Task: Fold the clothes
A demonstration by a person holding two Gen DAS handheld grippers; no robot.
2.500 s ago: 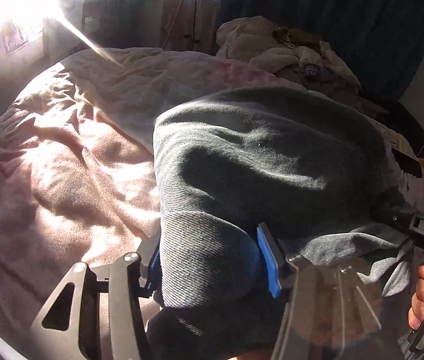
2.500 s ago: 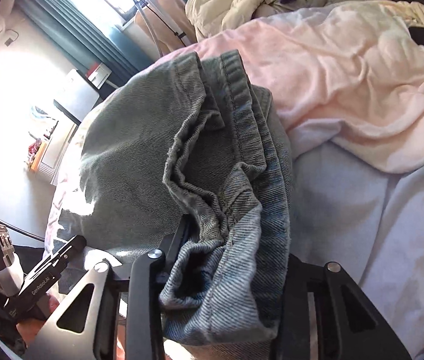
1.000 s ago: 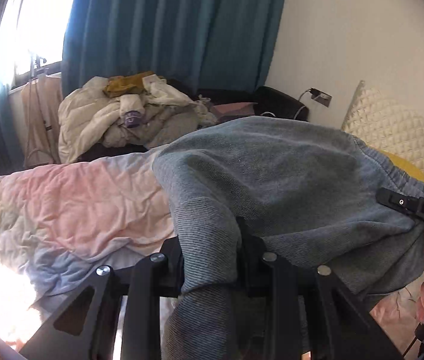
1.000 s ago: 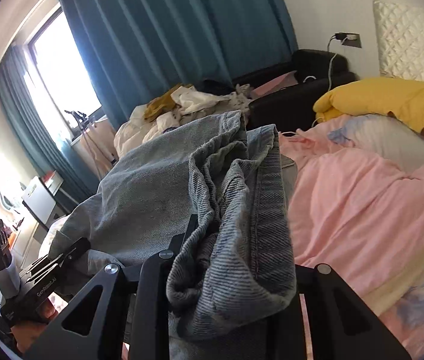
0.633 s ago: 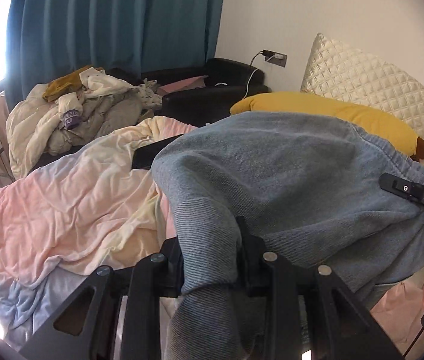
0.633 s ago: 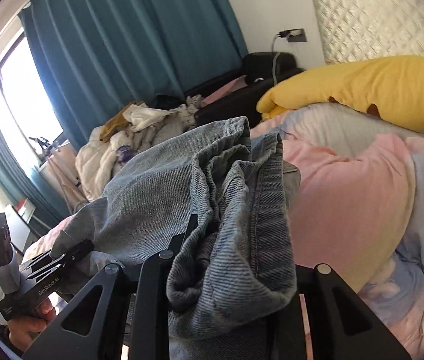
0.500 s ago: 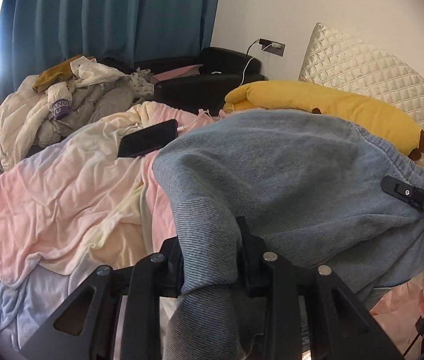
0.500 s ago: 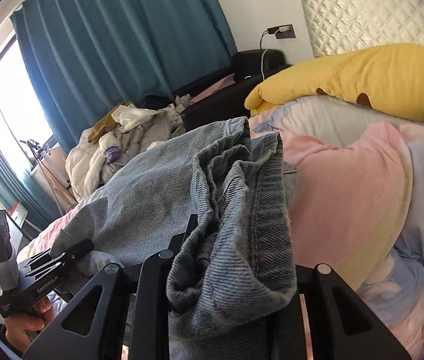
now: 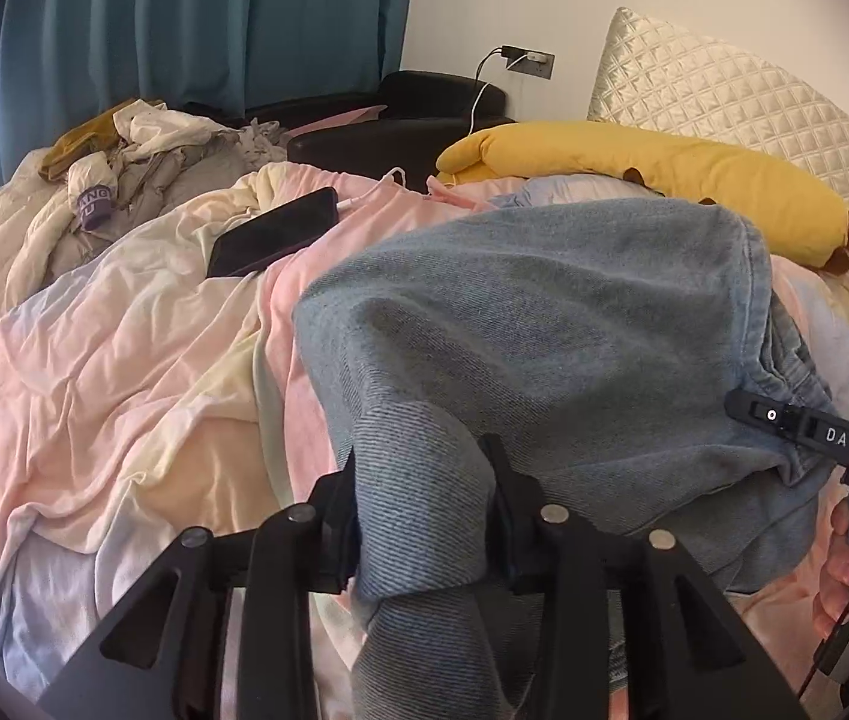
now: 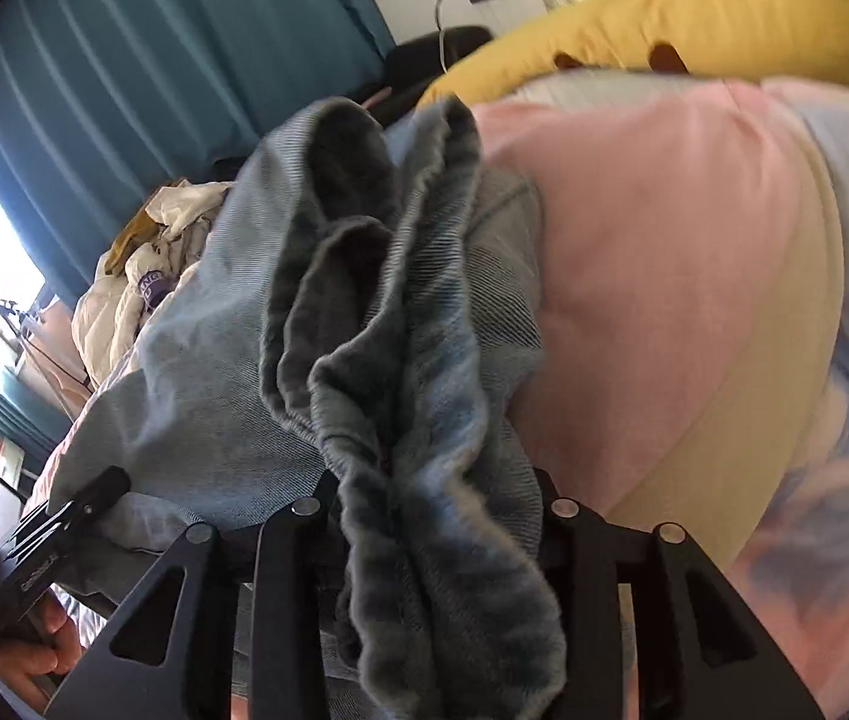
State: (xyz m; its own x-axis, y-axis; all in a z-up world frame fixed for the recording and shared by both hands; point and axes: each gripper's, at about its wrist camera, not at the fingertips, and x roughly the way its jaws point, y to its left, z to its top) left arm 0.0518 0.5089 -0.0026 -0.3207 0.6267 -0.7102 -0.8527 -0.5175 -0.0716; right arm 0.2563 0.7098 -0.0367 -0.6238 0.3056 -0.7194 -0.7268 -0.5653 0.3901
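A pair of folded light-blue jeans (image 9: 544, 324) hangs between my two grippers above the bed. My left gripper (image 9: 424, 504) is shut on one bunched edge of the denim. My right gripper (image 10: 436, 510) is shut on the other bunched edge of the jeans (image 10: 376, 312), with folds draping over its fingers. The right gripper's body (image 9: 826, 438) and the hand holding it show at the right of the left wrist view. The left gripper's body (image 10: 46, 552) shows at the lower left of the right wrist view.
The bed has a rumpled pink, yellow and pale-blue duvet (image 9: 124, 372). A black phone (image 9: 274, 234) on a cable lies on it. A long yellow banana pillow (image 9: 664, 174) and a quilted cream pillow (image 9: 754, 96) lie at the head. A heap of clothes (image 9: 94, 198) sits by the teal curtain (image 9: 184, 18).
Both grippers have carried the jeans from the sunlit foot of the bed toward the pillows and lower over the duvet. Both stay shut on the denim.
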